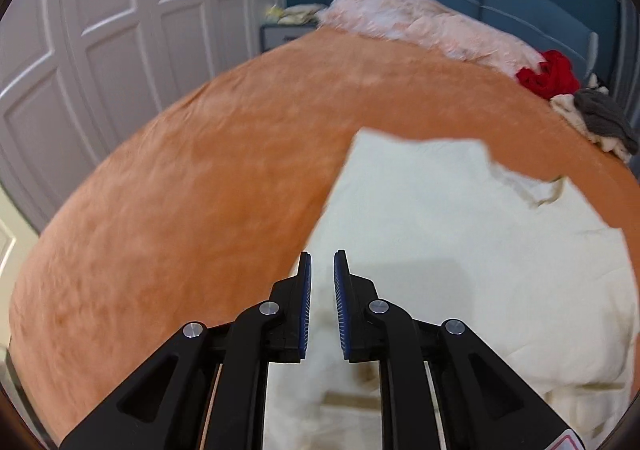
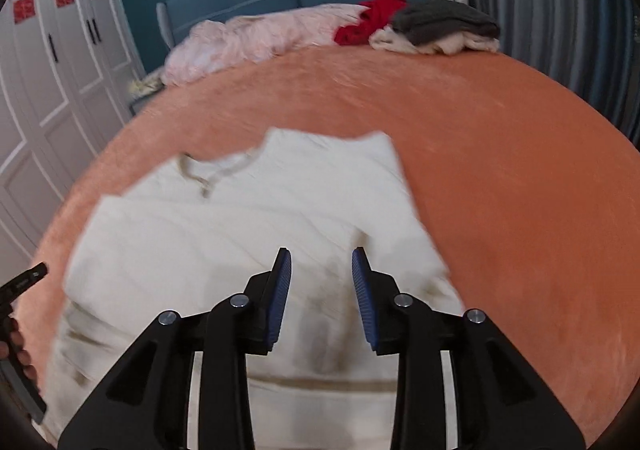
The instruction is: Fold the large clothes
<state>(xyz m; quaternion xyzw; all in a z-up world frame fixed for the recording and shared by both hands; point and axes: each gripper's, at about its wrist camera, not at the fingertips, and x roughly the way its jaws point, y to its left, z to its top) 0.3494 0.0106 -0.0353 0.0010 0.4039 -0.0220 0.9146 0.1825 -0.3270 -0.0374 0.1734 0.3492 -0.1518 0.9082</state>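
cream garment (image 2: pixel 248 234) lies partly folded on the orange bed (image 2: pixel 500 178), drawstring near its far edge. both left gripper (image 1: pixel 322 270) and right gripper (image 2: pixel 321 270) hover over it, jaws parted, holding nothing. a one-layer pinch could undo the fold; the soft cloth may drag.

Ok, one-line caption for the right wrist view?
Right tool open above a cream garment spread on the orange bed cover, clothes piled near the headboard.

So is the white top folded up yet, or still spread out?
Partly folded: the cream sweater lies on the orange bedspread with one side panel turned in over its body, neckline showing.
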